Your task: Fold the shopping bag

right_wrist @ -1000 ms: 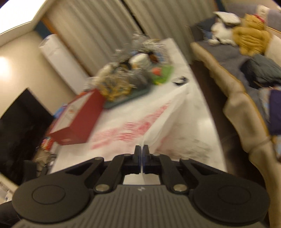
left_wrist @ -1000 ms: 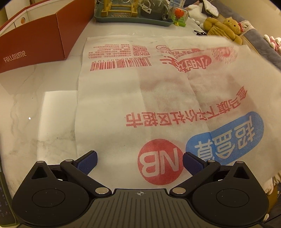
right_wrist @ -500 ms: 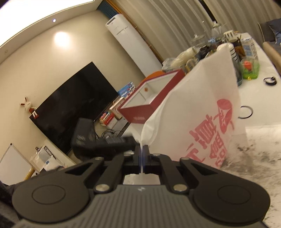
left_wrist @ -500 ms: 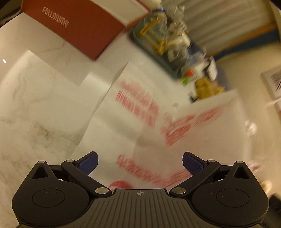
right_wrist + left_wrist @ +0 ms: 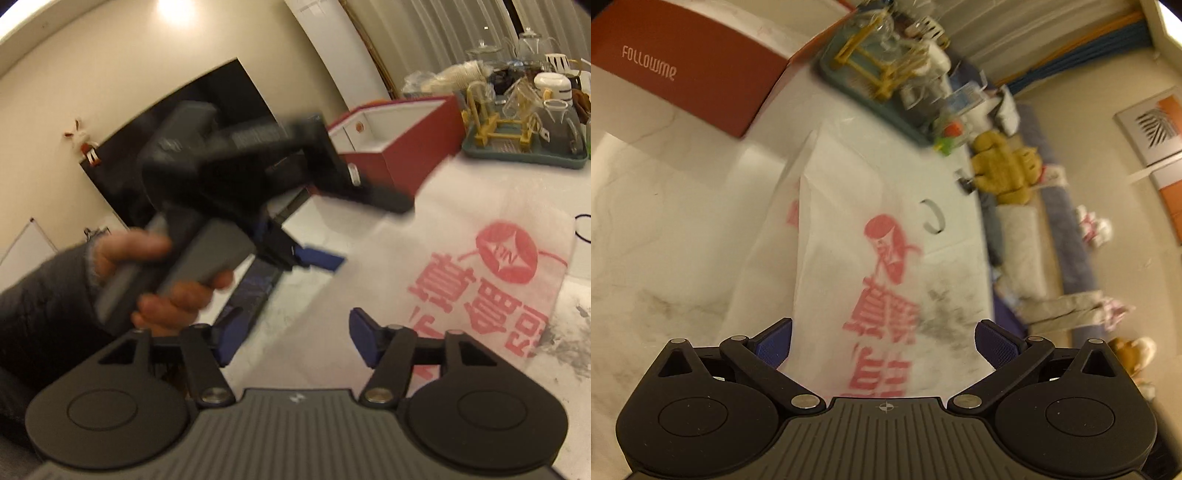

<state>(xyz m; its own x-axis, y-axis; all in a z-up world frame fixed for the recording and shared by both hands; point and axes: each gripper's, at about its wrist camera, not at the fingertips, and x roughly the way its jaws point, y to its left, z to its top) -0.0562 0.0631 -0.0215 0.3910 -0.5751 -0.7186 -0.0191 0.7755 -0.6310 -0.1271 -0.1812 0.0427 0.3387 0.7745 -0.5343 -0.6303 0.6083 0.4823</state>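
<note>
White marble counter, grey-veined, with dark smudges near its right edge. Lying flat across its middle: white shopping bag with red print, one layer doubled over another, a long straight crease down its left side. Same bag in the right wrist view, red round logo and characters facing up. Behind it, red box lettered FOLLOWME, open-topped in the other view. Beside that, teal tray crowded with glassware and a yellow rack. Off the counter's far edge, yellow plush toy on a sofa. Small black ring on the counter just beyond the bag.

Left tool over the bag's near end, jaws spread wide, gripping nothing; seen blurred from the right, held in a hand with a grey sleeve. Right tool just been opening, jaws now apart, bag fabric below them but not pinched.
</note>
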